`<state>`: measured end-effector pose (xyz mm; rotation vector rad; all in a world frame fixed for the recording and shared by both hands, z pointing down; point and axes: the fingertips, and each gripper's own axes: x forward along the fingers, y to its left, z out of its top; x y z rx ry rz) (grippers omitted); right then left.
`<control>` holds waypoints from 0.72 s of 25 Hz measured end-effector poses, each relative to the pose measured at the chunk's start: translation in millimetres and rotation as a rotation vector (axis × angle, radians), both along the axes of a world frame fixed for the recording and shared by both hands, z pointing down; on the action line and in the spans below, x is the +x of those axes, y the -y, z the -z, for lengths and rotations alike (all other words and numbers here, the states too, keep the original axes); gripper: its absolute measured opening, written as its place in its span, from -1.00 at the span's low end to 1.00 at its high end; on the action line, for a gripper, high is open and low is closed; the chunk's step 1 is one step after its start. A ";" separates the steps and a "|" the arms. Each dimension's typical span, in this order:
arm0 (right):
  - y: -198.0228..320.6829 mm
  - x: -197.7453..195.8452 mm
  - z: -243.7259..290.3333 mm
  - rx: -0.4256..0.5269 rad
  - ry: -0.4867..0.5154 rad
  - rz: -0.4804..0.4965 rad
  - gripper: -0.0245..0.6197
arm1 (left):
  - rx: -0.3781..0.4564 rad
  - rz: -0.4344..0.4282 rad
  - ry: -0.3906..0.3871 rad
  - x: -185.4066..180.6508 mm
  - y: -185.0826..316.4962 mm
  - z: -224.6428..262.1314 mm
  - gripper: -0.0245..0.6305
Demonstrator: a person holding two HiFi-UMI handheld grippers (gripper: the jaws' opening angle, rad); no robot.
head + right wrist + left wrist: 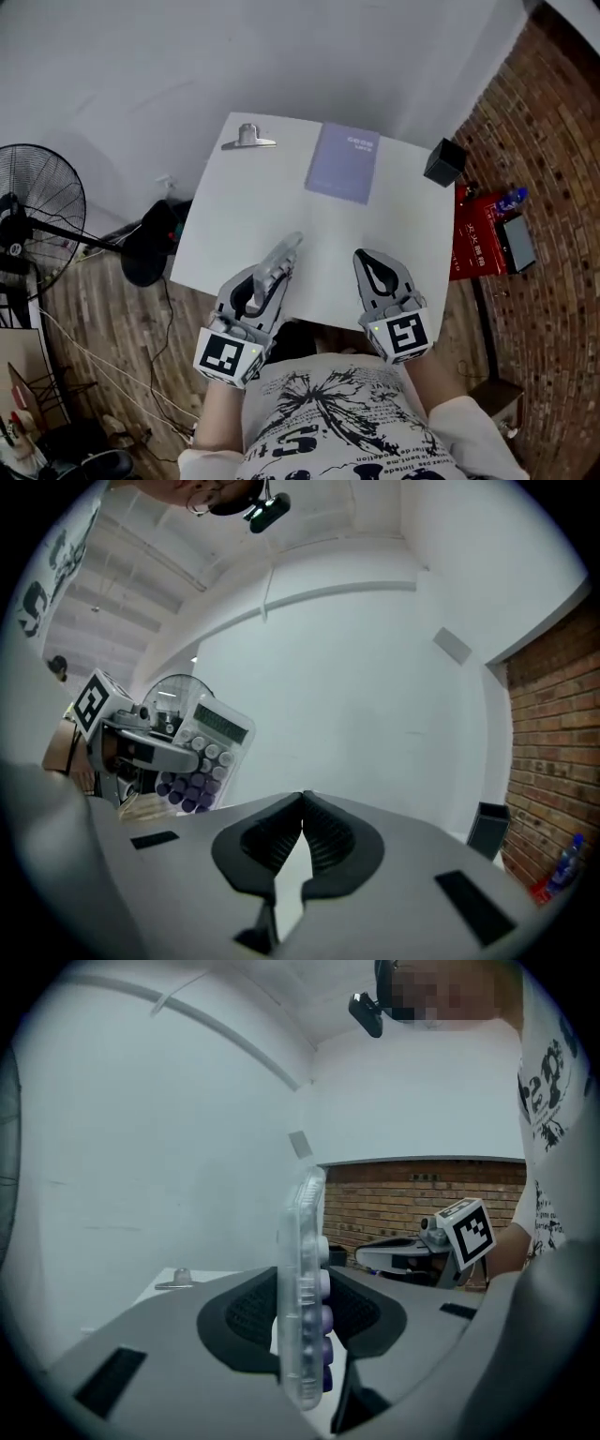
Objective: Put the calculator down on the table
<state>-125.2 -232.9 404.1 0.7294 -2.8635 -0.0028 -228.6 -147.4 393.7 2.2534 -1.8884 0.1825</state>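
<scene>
My left gripper (pixel 277 265) is shut on a clear calculator (pixel 280 259) with purple and white keys, held on edge above the near left part of the white table (pixel 253 206). In the left gripper view the calculator (pixel 306 1288) stands upright between the pads, its keys facing right. From the right gripper view the same calculator (pixel 202 754) shows its display and keys at the left. The right gripper (pixel 367 262) hovers over the table's near edge with its jaws touching at the tips and nothing between them; in its own view the right gripper (pixel 302 808) is empty.
A lilac notebook (pixel 342 161) lies at the table's far middle, and a metal clip (pixel 247 139) sits at the far left corner. A black box (pixel 444 161) rests at the far right corner. A floor fan (pixel 37 211) stands to the left, and a brick floor (pixel 544 169) lies to the right.
</scene>
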 end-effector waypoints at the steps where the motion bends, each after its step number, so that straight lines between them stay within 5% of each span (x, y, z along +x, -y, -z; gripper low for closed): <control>1: 7.0 -7.4 -3.5 -0.015 0.000 -0.033 -0.88 | -0.014 -0.035 -0.005 -7.2 9.2 -5.4 -0.49; 10: 41.7 -50.7 -40.1 -0.054 -0.065 -0.195 -0.88 | -0.166 -0.287 -0.103 -27.8 66.4 -73.8 -0.49; 18: 54.8 -43.5 -89.3 -0.120 -0.128 -0.305 -0.88 | -0.330 -0.394 -0.168 -18.4 93.1 -163.4 -0.49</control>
